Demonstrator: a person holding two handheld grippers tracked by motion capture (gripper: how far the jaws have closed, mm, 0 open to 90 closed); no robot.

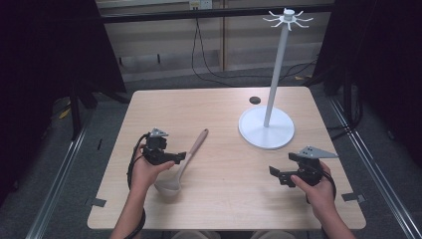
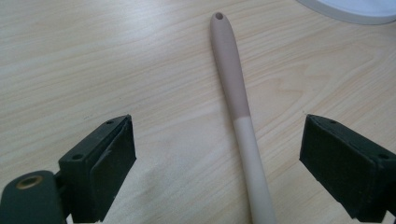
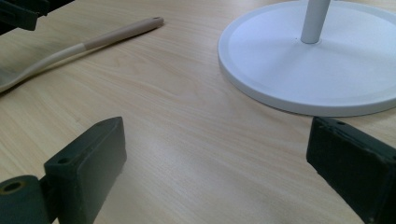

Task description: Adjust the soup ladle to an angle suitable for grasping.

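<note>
R gripper (image 1: 281, 175): we hold it low over the table (image 1: 224, 209), fingers wide, nothing btwn.
L gripper (image 1: 180, 157): we hover it over the ladle, fingers wide either side of handle, not touching.
Ladle (image 1: 189, 157): lies flat on table, bowl nearest us, handle angled twd stand.
Stand (image 1: 266, 130): white, far right, well apart.
</note>
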